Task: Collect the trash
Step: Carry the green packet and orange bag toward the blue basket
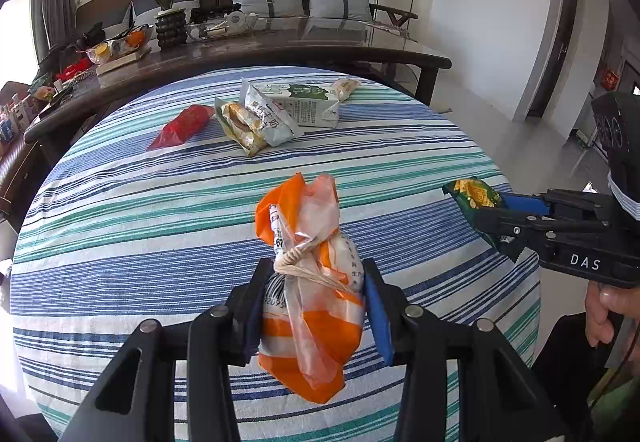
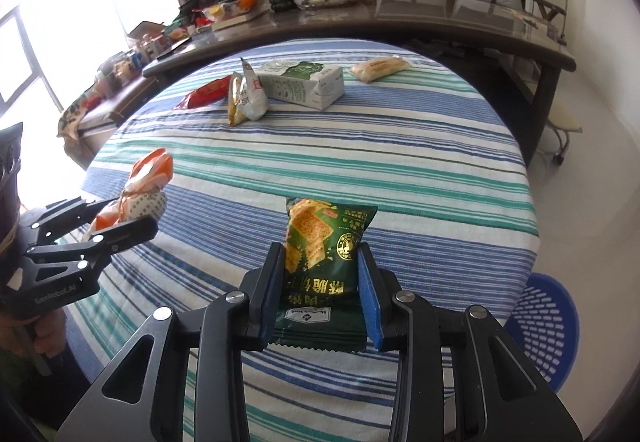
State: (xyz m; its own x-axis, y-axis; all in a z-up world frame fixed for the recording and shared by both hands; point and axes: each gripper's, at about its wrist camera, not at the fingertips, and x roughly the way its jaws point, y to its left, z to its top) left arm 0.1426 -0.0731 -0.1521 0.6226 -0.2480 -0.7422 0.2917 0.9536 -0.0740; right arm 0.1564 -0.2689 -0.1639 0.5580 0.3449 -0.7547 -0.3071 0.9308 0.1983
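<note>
We keep the left tool (image 1: 316, 306) clamped on the orange bag (image 1: 308, 282) and the right tool (image 2: 320, 294) on the green cracker packet (image 2: 324, 262), carrying both clear of the worktop (image 2: 400, 170) toward the blue basket (image 2: 540, 326).

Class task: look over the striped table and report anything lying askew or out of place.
The milk carton lies on its side at the far edge instead of upright, with a silver snack packet leaning crookedly against it. A red wrapper lies flat beside them.

left hand-held gripper (image 1: 316, 282) clamped, right hand-held gripper (image 2: 322, 266) clamped
</note>
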